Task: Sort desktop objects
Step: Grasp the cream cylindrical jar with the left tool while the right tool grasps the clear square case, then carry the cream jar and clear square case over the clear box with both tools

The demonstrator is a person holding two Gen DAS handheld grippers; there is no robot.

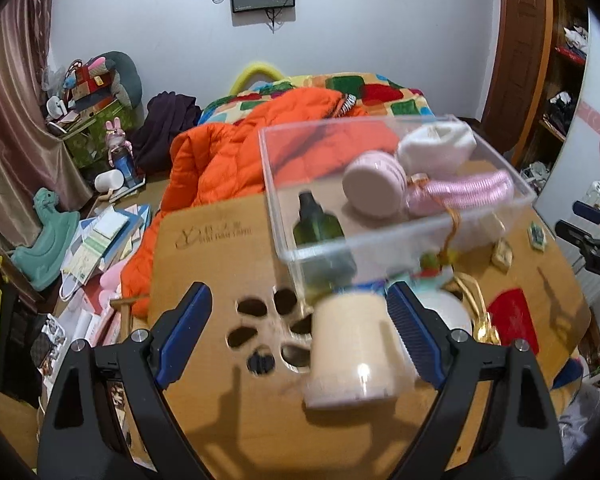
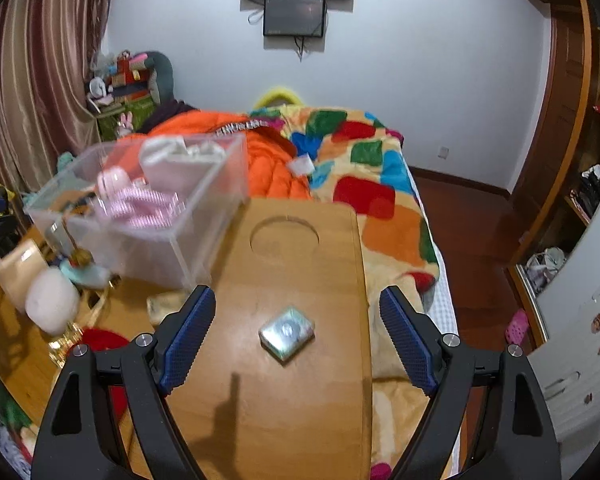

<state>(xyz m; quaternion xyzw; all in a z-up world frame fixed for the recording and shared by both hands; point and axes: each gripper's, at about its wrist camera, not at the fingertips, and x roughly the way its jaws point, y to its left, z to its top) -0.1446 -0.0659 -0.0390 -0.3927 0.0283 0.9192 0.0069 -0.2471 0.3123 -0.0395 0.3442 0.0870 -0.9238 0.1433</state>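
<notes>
A bedroom, with a wooden desk [image 2: 300, 400] set over a bed [image 2: 380, 184] that has a bright patchy blanket and an orange coat [image 1: 228, 152] on it.

The left tool [image 1: 300, 328] is open. Its blue pads stand wide apart. A cream jar [image 1: 352, 352] sits between them, close to the right pad, but the pads do not press on it. The jar looks blurry. Just behind it is a white round thing [image 1: 454, 312] and a little toy with a gold string [image 1: 432, 264]. Past those stands a clear box [image 1: 380, 200]. Inside the box are a green bottle [image 1: 318, 224], a pink jar [image 1: 374, 184], a pink comb [image 1: 464, 196] and a white cloth [image 1: 436, 140]. A red card [image 1: 514, 320] lies on the desk to the right.

The right tool [image 2: 296, 336] is open too, with nothing held. A small shiny packet [image 2: 287, 332] lies flat on the desk between its pads, touching neither one. Farther on is a round dent [image 2: 285, 236] in the desk. The clear box is off to the left.
</notes>
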